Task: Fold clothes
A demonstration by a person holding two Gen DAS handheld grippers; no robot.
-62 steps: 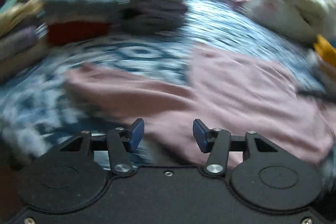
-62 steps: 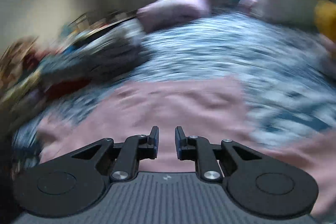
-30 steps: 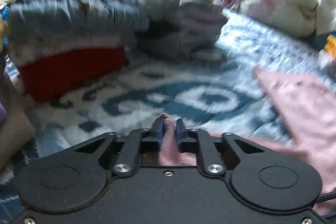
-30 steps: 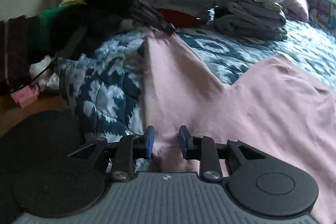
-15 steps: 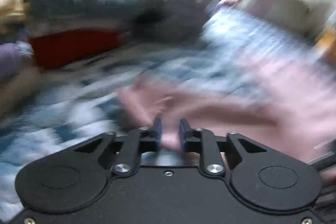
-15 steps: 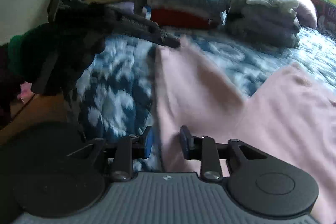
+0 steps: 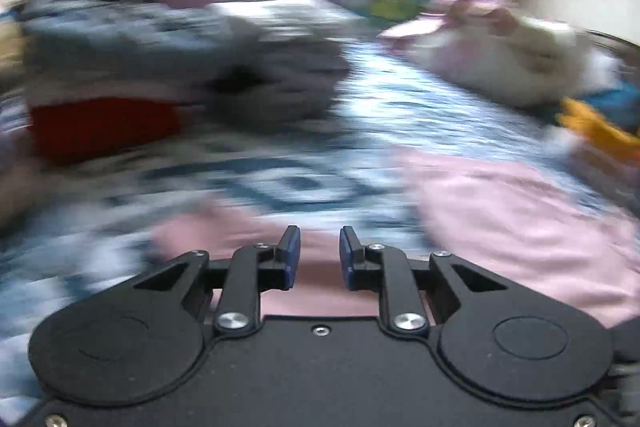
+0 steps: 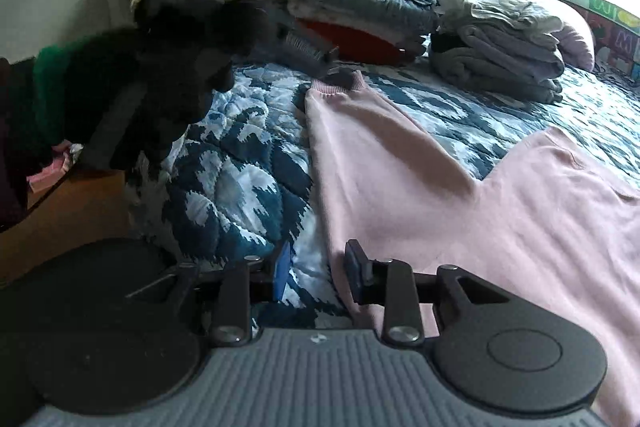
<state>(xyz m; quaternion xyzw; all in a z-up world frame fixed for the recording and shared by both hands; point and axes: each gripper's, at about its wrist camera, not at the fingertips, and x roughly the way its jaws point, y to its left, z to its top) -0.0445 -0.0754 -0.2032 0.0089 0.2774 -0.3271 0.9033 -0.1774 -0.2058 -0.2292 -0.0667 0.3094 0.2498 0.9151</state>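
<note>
Pink cotton covers most of what you see: a pale pink long-sleeved sweatshirt (image 8: 520, 211) lies flat on the blue-and-white patterned quilted bedspread (image 8: 236, 163), its body to the right and one sleeve stretched away up the bed, the ribbed cuff (image 8: 336, 83) lying at the far end.

Your right gripper (image 8: 318, 273) sits low at the near edge of the sweatshirt. Its jaws stand a little apart with a clear gap; the blue-padded fingers (image 8: 282, 269) press on nothing. The edge of the pink fabric runs right by the right-hand finger, and quilt shows through the gap, so nothing is gripped.

Your left gripper (image 7: 319, 255) is heavily blurred in its own view. Its jaws have just been opening, and the blue pads now stand a little apart over pink fabric; you can see cloth behind the gap, none pinched between them. In the right wrist view that gripper (image 8: 308, 53) hovers just above the cuff, carried by a dark gloved hand (image 8: 176, 67) with a green sleeve (image 8: 50, 83).

Beyond the sleeve, folded stacks rest on the bedspread: a blue-grey knit pile on a red garment (image 8: 360, 15), and just beside it a grey folded pile (image 8: 500, 51). A loose heap of pink and white clothes (image 7: 500, 47) lies well apart, across the bed.
</note>
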